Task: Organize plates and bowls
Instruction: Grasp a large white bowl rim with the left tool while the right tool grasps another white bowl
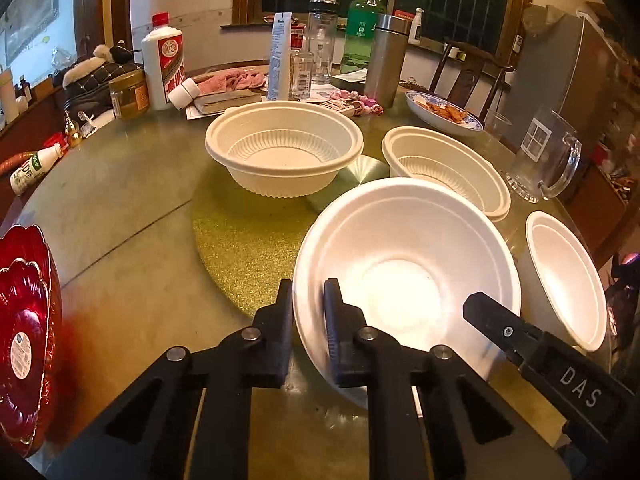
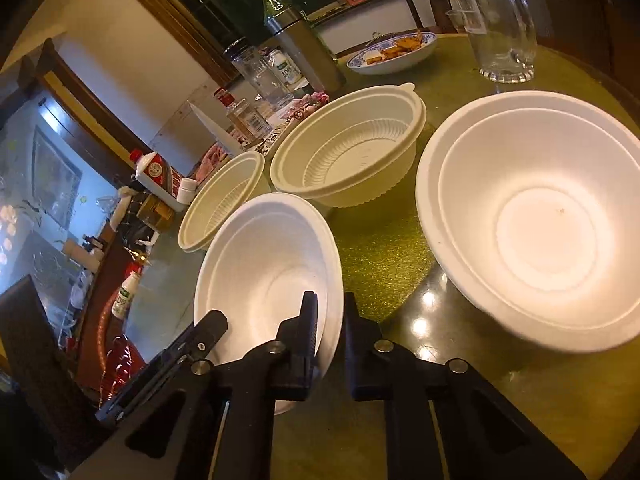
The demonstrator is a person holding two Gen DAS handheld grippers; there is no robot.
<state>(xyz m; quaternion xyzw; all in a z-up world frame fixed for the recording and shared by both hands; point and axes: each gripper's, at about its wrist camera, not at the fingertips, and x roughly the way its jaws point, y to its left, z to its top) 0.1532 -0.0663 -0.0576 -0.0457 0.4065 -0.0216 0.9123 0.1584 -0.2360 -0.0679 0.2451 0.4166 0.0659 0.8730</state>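
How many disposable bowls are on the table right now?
4: two smooth white, one gripped by both grippers, one to its right; two ribbed cream, far centre and far right.

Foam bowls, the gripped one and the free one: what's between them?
Nothing: only bare gold mat separates the gripped foam bowl from the free foam bowl, per the right wrist view.

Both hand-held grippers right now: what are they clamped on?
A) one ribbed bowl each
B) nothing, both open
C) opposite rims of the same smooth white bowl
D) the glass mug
C: the left hand-held gripper pinches the near-left rim of the white bowl, and the right hand-held gripper pinches the other rim.
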